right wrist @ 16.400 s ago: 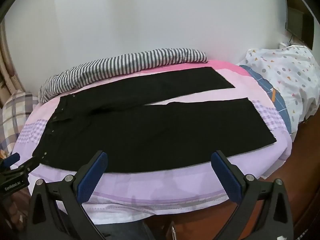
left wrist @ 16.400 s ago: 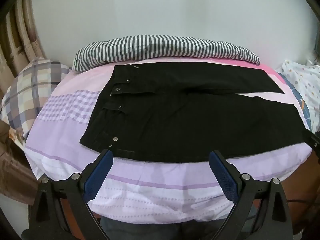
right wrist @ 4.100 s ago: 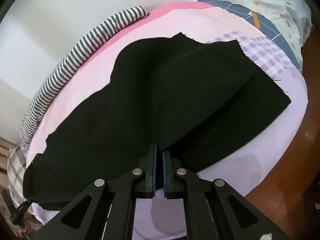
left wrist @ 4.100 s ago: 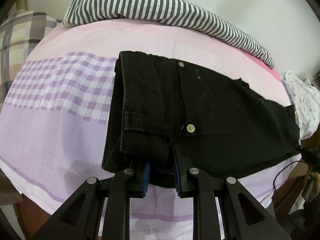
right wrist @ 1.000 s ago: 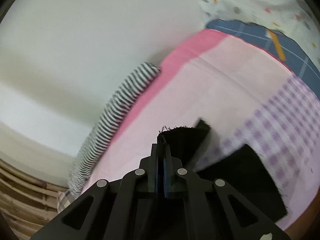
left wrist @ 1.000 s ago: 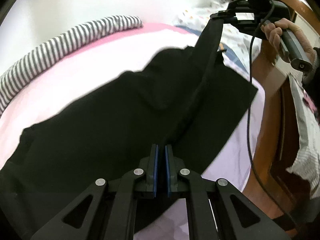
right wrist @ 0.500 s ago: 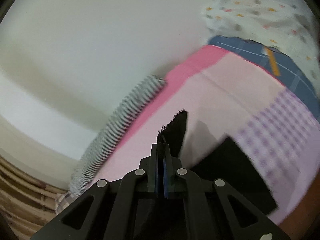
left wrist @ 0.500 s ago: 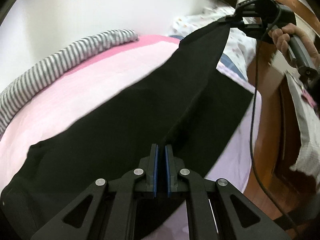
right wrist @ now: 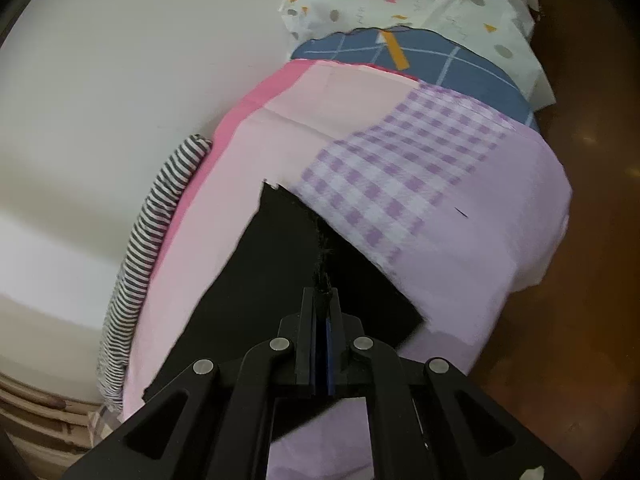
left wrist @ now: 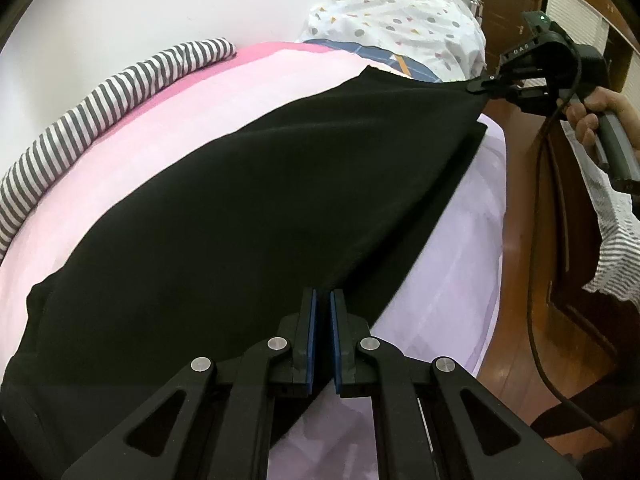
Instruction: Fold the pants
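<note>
Currently the black pants (left wrist: 248,216) are being held stretched over the bed (left wrist: 460,248), with one leg being laid lengthwise onto the other — the first fold of the task, judged nearly complete. The left gripper (left wrist: 323,300) is being kept pinched tight on the near edge of the fabric, its blue pads almost touching. The right gripper (right wrist: 321,296) is likewise being kept clamped on the frayed hem, which is being held slightly above the mattress; in the left wrist view it is seen at the far corner, gripped by a hand (left wrist: 600,114) with a cable trailing down.

For the next move, both held edges would need to be lowered until they lie flush with the layer beneath, and only then released — a premature release would likely let the upper leg slide askew.

The bed is being covered by a sheet in pink, lilac and checked panels. A striped blanket (left wrist: 100,92) is lying rolled along the white wall, a dotted pillow (left wrist: 400,28) is resting at the far end, and dark wooden flooring is visible beside the bed.
</note>
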Demonstrator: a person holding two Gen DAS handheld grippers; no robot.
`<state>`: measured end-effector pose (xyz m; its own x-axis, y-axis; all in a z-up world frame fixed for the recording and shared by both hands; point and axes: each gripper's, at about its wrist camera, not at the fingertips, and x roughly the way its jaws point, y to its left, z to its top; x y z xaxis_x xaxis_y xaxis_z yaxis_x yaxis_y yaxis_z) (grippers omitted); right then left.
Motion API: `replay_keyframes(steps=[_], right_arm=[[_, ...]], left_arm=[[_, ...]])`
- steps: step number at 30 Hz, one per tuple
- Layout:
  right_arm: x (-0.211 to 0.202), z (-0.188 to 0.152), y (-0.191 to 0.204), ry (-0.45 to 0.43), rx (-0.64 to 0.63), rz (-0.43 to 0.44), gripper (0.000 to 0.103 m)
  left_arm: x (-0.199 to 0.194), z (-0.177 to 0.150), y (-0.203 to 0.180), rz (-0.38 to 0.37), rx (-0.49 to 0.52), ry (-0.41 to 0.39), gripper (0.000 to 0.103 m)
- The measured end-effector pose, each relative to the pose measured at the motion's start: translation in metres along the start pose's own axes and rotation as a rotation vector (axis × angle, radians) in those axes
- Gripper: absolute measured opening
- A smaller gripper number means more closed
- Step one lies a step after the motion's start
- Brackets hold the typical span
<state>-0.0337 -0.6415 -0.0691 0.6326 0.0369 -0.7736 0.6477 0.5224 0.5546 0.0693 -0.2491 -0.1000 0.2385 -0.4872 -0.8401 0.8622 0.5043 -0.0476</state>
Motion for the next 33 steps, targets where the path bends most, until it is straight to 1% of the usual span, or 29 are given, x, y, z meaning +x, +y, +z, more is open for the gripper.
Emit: replay_keyframes(steps=[7, 13, 16, 17, 18, 19, 20, 22, 23, 24, 25, 26, 27, 30, 31, 33], right_arm=[[0.017, -0.006, -0.015, 0.019, -0.005, -0.072, 0.004], [0.028, -0.008, -0.021, 0.041, 0.000, -0.105, 0.003], [0.029, -0.006, -0.018, 0.059, 0.007, -0.126, 0.008], [0.029, -0.004, -0.016, 0.065, 0.007, -0.130, 0.014], [0.026, -0.003, -0.014, 0.066, 0.012, -0.135, 0.024], [0.023, -0.003, -0.013, 0.062, 0.017, -0.144, 0.031], [0.020, -0.002, -0.011, 0.055, 0.018, -0.161, 0.043], [0.008, -0.002, -0.006, 0.021, 0.003, -0.199, 0.044], [0.002, -0.002, -0.004, 0.008, -0.009, -0.212, 0.044], [-0.003, -0.001, -0.001, -0.003, -0.025, -0.226, 0.044], [-0.010, 0.000, 0.004, -0.019, -0.042, -0.238, 0.044], [-0.015, 0.000, 0.010, -0.035, -0.062, -0.235, 0.044], [-0.019, 0.001, 0.017, -0.043, -0.085, -0.227, 0.044], [-0.018, 0.001, 0.047, -0.042, -0.170, -0.178, 0.044], [-0.013, -0.001, 0.063, -0.029, -0.211, -0.150, 0.044], [0.001, -0.008, 0.095, 0.015, -0.296, -0.084, 0.044]], left_arm=[[0.000, -0.002, -0.002, -0.016, 0.003, 0.004, 0.007], [0.005, -0.003, 0.002, -0.029, -0.014, 0.007, 0.007], [0.006, 0.000, 0.007, -0.042, -0.054, 0.018, 0.010], [0.006, 0.000, 0.009, -0.047, -0.069, 0.023, 0.015], [0.006, 0.001, 0.011, -0.050, -0.084, 0.027, 0.019], [0.003, 0.002, 0.015, -0.054, -0.105, 0.018, 0.021], [-0.002, 0.002, 0.017, -0.062, -0.123, 0.005, 0.022], [-0.011, 0.004, 0.023, -0.079, -0.152, -0.018, 0.026], [-0.020, 0.005, 0.027, -0.082, -0.169, -0.041, 0.032], [-0.031, 0.006, 0.031, -0.076, -0.176, -0.076, 0.037], [-0.041, 0.006, 0.036, -0.056, -0.179, -0.108, 0.040], [-0.050, 0.005, 0.041, -0.033, -0.186, -0.131, 0.045], [-0.060, 0.003, 0.048, -0.004, -0.202, -0.159, 0.047], [-0.078, -0.002, 0.077, 0.081, -0.276, -0.187, 0.047], [-0.082, -0.005, 0.085, 0.103, -0.296, -0.192, 0.047], [-0.095, -0.017, 0.109, 0.186, -0.358, -0.202, 0.047]])
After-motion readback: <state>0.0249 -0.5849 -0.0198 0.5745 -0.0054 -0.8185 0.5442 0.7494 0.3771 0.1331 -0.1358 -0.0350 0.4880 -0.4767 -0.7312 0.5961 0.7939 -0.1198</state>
